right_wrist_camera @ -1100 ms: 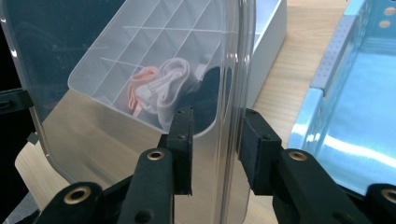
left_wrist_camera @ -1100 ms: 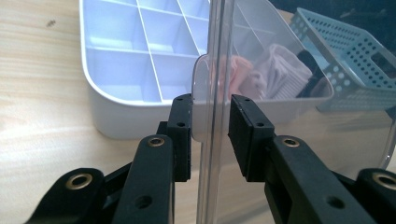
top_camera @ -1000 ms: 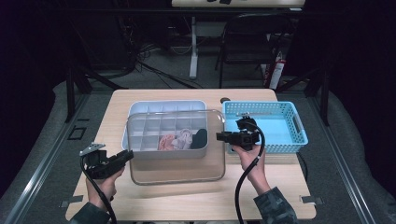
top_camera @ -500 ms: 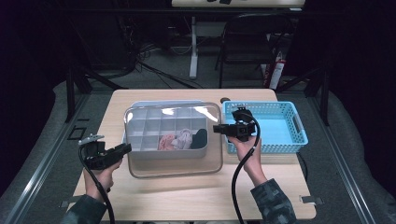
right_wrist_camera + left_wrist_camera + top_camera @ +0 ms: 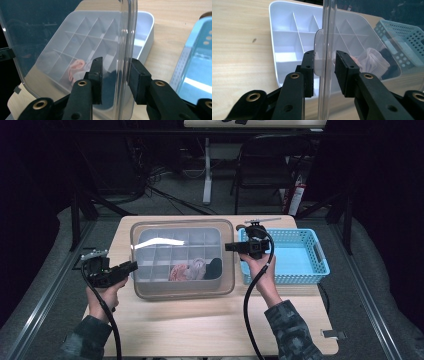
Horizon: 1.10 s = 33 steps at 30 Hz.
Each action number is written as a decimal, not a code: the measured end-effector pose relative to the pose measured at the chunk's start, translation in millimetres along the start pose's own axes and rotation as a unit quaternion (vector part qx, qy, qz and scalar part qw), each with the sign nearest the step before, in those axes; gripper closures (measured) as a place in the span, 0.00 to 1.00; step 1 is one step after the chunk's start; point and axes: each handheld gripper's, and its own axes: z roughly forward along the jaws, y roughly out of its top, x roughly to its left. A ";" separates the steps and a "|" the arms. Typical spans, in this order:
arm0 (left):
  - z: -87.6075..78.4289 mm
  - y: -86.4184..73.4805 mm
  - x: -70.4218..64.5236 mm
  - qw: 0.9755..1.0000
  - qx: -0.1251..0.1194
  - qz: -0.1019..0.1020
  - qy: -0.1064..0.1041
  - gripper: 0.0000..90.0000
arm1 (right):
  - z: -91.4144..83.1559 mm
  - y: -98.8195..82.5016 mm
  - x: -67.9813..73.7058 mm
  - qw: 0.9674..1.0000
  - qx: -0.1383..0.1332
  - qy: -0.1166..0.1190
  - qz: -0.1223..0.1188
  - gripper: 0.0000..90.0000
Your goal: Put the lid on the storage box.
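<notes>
Holding the clear lid (image 5: 182, 260) in the middle of the high view, just over the white divided box (image 5: 287, 40), the left gripper (image 5: 131, 266) and right gripper (image 5: 229, 247) each pinch one edge, so one weak pinch could let it tip and drop.

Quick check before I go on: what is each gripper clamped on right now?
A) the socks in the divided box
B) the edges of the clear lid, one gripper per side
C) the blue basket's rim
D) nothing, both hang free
B: the left gripper and right gripper each straddle an edge of the clear lid, held over the divided box.
</notes>
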 end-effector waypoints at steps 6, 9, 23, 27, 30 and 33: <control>5.0 15.6 7.2 1.000 0.005 0.004 0.011 0.77 | 11.2 17.9 1.2 1.000 0.005 0.000 0.005 0.74; 7.4 21.1 10.4 1.000 0.004 0.002 0.015 0.77 | 17.3 24.5 0.1 1.000 0.009 0.002 0.009 0.74; 22.4 38.3 25.9 1.000 0.018 -0.009 0.020 0.76 | 34.8 46.4 -1.2 1.000 0.022 0.001 0.019 0.74; 27.9 39.3 28.5 1.000 0.016 -0.011 0.019 0.76 | 40.8 45.8 -6.4 1.000 0.018 0.003 0.026 0.74; 31.4 39.9 30.4 1.000 0.019 -0.011 0.020 0.75 | 44.8 44.3 -10.0 1.000 0.012 0.005 0.028 0.75; 34.2 40.0 31.8 1.000 0.018 -0.012 0.021 0.75 | 48.4 42.6 -12.4 1.000 0.004 0.006 0.026 0.74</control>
